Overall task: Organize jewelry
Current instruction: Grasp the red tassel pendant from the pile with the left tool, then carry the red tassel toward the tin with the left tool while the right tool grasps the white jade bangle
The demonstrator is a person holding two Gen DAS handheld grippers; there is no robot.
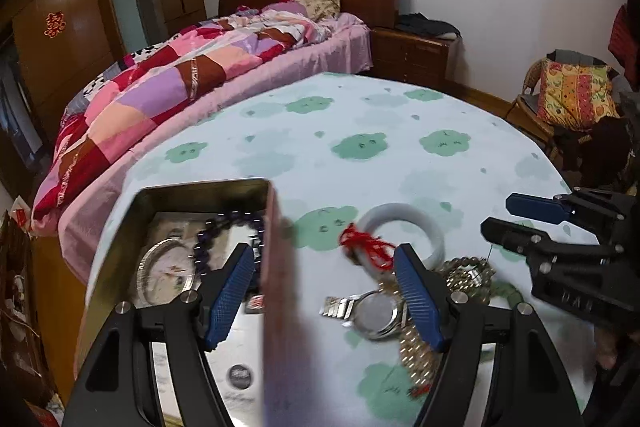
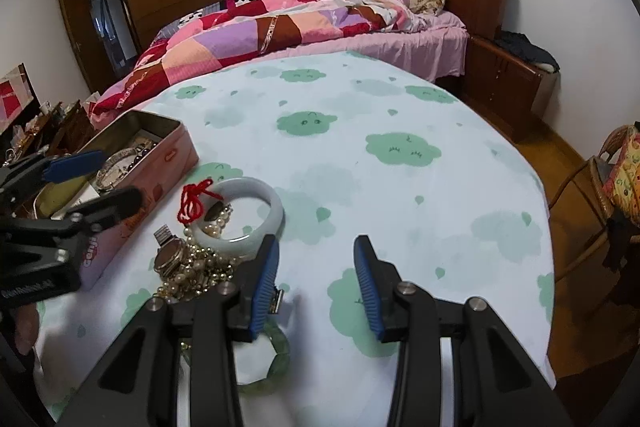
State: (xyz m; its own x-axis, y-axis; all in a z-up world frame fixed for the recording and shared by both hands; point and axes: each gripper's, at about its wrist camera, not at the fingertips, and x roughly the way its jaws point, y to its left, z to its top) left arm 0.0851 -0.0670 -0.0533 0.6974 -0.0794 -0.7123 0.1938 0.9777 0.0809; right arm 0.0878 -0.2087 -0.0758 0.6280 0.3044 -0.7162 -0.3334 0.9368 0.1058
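A pink metal tin (image 1: 280, 267) (image 2: 160, 167) stands open on the table's left and holds a round watch (image 1: 168, 271) and a dark bead bracelet (image 1: 228, 227). Right of it lies a jewelry pile: a white jade bangle (image 1: 404, 215) (image 2: 256, 195) with a red cord (image 1: 368, 247) (image 2: 194, 201), a silver watch (image 1: 372, 313) (image 2: 170, 255), gold bead strands (image 2: 200, 271) and a green bangle (image 2: 276, 359). My left gripper (image 1: 324, 263) is open, straddling the tin's right wall. My right gripper (image 2: 316, 259) is open and empty above the cloth, right of the pile.
The table wears a pale cloth with green clouds (image 2: 400, 147). A bed with a patchwork quilt (image 2: 280, 23) lies behind it. A wicker chair with a cushion (image 1: 568, 95) stands at the right, past the table edge.
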